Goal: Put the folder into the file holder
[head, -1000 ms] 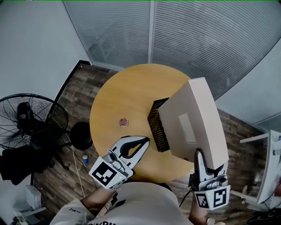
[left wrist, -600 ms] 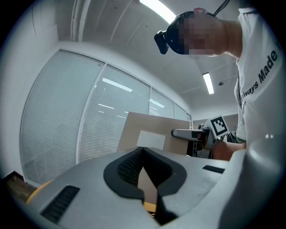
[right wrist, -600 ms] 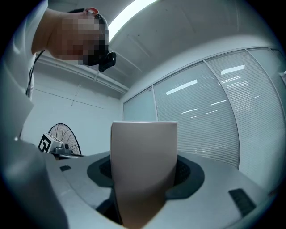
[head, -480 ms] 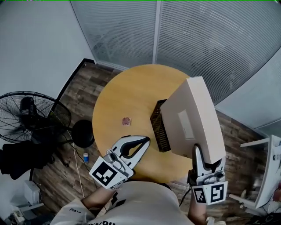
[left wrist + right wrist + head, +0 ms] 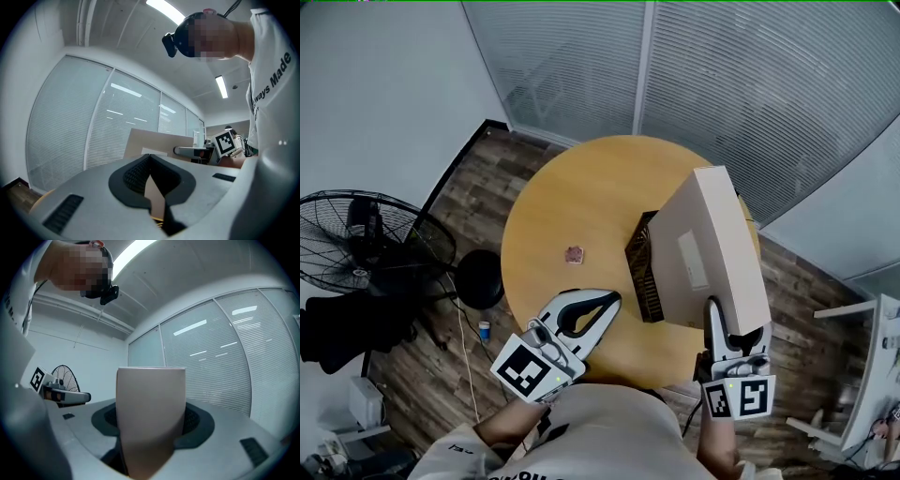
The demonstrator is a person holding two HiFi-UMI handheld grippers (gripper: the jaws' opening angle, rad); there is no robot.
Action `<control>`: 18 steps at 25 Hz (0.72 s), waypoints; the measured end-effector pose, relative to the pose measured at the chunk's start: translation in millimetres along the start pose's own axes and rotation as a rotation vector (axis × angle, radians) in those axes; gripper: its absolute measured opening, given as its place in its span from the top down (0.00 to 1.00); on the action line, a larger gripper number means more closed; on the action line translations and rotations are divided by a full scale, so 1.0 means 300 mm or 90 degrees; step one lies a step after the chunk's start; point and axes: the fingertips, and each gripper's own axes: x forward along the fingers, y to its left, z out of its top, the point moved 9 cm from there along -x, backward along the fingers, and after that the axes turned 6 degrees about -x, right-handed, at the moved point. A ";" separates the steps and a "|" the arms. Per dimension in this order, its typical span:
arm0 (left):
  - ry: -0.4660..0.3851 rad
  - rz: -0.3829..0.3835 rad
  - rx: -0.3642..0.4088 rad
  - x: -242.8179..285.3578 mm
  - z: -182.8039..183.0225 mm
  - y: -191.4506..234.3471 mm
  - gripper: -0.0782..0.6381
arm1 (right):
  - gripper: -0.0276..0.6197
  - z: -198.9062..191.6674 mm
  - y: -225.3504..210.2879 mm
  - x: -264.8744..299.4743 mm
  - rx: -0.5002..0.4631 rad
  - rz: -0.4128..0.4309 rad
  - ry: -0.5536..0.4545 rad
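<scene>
The right claw [image 5: 734, 328] is clenched on the near end of the folder [image 5: 705, 246]. In the right gripper view the folder [image 5: 150, 404] fills the gap between the jaws of that claw [image 5: 151, 425] and stands up out of it, with both pads pressed on its sides. The folder is a thick beige one with a pale label on its broad face. It is held in the air, tilted, over the right side of the round wooden counter [image 5: 572, 202]. Its far end reaches toward the counter's far right edge.

The holder [image 5: 641, 281], dark mesh, stands on the counter right of the middle. The folder covers its right side, so only its left wall and part of its open top show. Whether the folder's lower edge is touching the holder cannot be told.

The left claw [image 5: 606, 299] is clenched on nothing and hangs over the counter's near edge, left of the holder and apart from it. In the left gripper view the tips of that claw [image 5: 150, 158] meet, and nothing is gripped between them.

A small pink thing [image 5: 574, 254] lies on the counter left of the holder, near the middle. A fan [image 5: 380, 246] stands on the wooden floor [image 5: 478, 178] beyond the counter's left edge. Blinds [image 5: 722, 84] run behind its far edge.
</scene>
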 end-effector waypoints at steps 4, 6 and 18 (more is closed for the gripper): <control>-0.009 0.002 -0.006 -0.009 0.003 0.006 0.86 | 0.51 -0.031 0.012 0.022 0.003 -0.003 0.006; -0.008 0.001 -0.002 -0.015 -0.001 0.013 0.86 | 0.51 -0.050 0.018 0.032 0.005 -0.005 0.009; 0.006 0.011 0.002 0.002 -0.015 0.002 0.86 | 0.51 -0.141 -0.004 0.063 0.009 -0.008 0.027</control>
